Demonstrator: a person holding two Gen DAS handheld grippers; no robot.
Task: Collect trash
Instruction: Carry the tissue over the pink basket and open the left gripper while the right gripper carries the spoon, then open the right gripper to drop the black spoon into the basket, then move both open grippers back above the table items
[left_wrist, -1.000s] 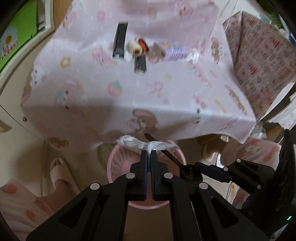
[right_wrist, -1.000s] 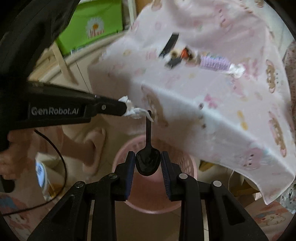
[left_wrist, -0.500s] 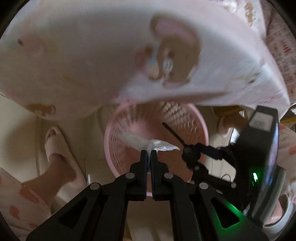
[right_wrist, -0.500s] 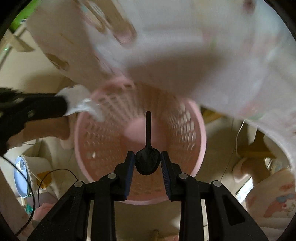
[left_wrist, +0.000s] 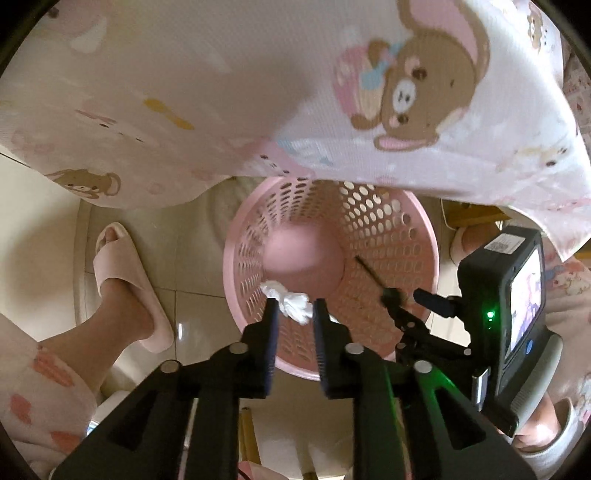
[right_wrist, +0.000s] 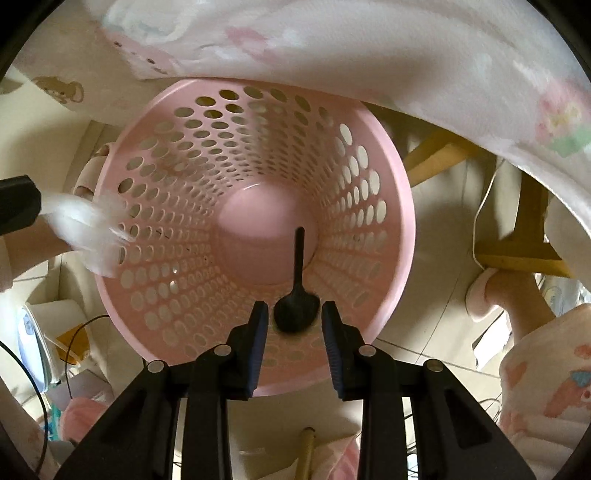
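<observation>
A pink perforated basket (left_wrist: 424, 236) stands on the floor under the table edge; it fills the right wrist view (right_wrist: 391, 155). My left gripper (left_wrist: 293, 308) is open above its near rim, and a white crumpled wrapper (left_wrist: 291, 304) is loose between the fingers. The wrapper shows blurred at the left in the right wrist view (right_wrist: 86, 229). My right gripper (right_wrist: 294, 314) is open over the basket, and a black plastic spoon (right_wrist: 297, 306) is free between its fingers, handle pointing down into the basket. The spoon also shows in the left wrist view (left_wrist: 384, 288).
A pink patterned tablecloth (left_wrist: 258, 92) hangs over the basket's far side. A foot in a pink slipper (left_wrist: 122, 280) stands left of the basket. Wooden table legs (right_wrist: 524, 236) and another slippered foot (right_wrist: 495, 291) are at the right. A cable (right_wrist: 480, 221) hangs there.
Both grippers moved from table height down over the basket. Both have opened, letting go of the wrapper and the spoon, which were clamped before.
</observation>
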